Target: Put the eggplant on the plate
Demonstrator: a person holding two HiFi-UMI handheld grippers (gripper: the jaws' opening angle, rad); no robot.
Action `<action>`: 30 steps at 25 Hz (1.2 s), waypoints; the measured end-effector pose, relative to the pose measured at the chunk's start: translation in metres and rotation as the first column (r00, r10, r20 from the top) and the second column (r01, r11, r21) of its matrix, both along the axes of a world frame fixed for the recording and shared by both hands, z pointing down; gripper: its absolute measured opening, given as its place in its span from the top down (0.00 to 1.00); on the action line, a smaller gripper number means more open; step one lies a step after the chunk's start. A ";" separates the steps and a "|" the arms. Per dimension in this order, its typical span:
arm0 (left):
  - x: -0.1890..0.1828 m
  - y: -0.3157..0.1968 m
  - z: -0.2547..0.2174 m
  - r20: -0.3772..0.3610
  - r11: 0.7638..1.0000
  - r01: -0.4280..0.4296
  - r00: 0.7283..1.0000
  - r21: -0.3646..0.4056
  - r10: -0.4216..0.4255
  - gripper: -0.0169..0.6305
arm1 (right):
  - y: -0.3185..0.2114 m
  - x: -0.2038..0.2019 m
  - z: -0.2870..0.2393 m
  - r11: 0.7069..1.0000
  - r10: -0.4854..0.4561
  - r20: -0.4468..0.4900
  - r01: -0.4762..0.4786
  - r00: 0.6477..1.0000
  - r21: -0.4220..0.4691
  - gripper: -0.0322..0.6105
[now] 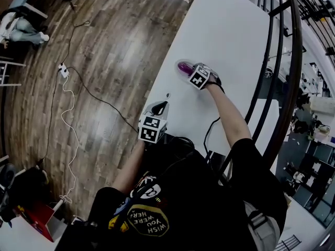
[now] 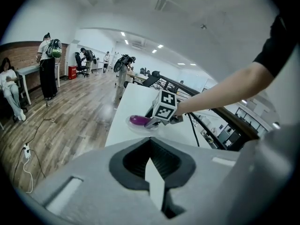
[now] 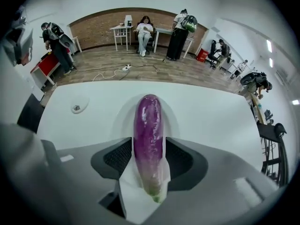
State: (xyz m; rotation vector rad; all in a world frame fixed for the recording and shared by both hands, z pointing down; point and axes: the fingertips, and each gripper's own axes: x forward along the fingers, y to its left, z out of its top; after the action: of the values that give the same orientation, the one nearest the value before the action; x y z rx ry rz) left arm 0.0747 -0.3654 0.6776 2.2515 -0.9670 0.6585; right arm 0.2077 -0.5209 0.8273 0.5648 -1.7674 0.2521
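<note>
The purple eggplant (image 3: 148,130) lies lengthwise on a white plate (image 3: 123,109) on the white table (image 1: 225,30). My right gripper (image 3: 148,146) points steeply down over it with a jaw on each side of the eggplant's green end, a hair off its skin. In the head view the eggplant (image 1: 184,67) shows just left of the right gripper (image 1: 190,73). The left gripper (image 1: 161,107) hovers at the table's near left edge, shut and holding nothing. From the left gripper view (image 2: 150,149) the eggplant (image 2: 138,120) and plate (image 2: 133,126) sit ahead, beside the right gripper (image 2: 151,122).
A small round white disc (image 3: 77,108) sits on the table left of the plate. A black railing (image 1: 272,61) runs along the table's right side. A cable and power strip (image 1: 63,70) lie on the wooden floor at the left. People stand and sit far across the room.
</note>
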 end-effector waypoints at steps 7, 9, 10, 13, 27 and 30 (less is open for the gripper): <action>0.001 -0.002 -0.021 -0.027 0.997 -0.059 0.998 0.051 0.060 0.97 | 0.052 0.025 -0.075 0.930 0.282 0.274 -0.332 0.919 0.159 0.58; 0.004 -0.003 -0.037 -0.041 0.993 -0.058 0.997 0.104 0.062 0.97 | 0.085 0.034 -0.112 0.859 0.382 0.428 -0.485 0.819 0.163 0.61; 0.005 -0.004 -0.049 -0.051 0.987 -0.047 0.997 0.152 0.056 0.97 | 0.102 0.037 -0.134 0.813 0.420 0.510 -0.561 0.750 0.156 0.63; 0.011 -0.004 -0.094 -0.084 0.948 -0.019 0.995 0.318 0.048 0.97 | 0.159 0.042 -0.193 0.661 0.483 0.704 -0.745 0.520 0.097 0.69; 0.063 0.030 -0.169 -0.154 0.909 -0.046 0.981 0.413 0.119 0.97 | 0.247 0.076 -0.315 0.464 0.353 0.845 -0.860 0.401 0.214 0.95; 0.072 0.040 -0.166 -0.153 0.915 -0.054 0.980 0.400 0.125 0.97 | 0.255 0.072 -0.310 0.455 0.377 0.851 -0.873 0.367 0.175 0.95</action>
State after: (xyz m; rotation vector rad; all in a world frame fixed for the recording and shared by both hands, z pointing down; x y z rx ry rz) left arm 0.1470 -0.3258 0.5114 2.6685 -0.9804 0.3105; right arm 0.2796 -0.2657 0.5172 1.9851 -2.2799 0.5357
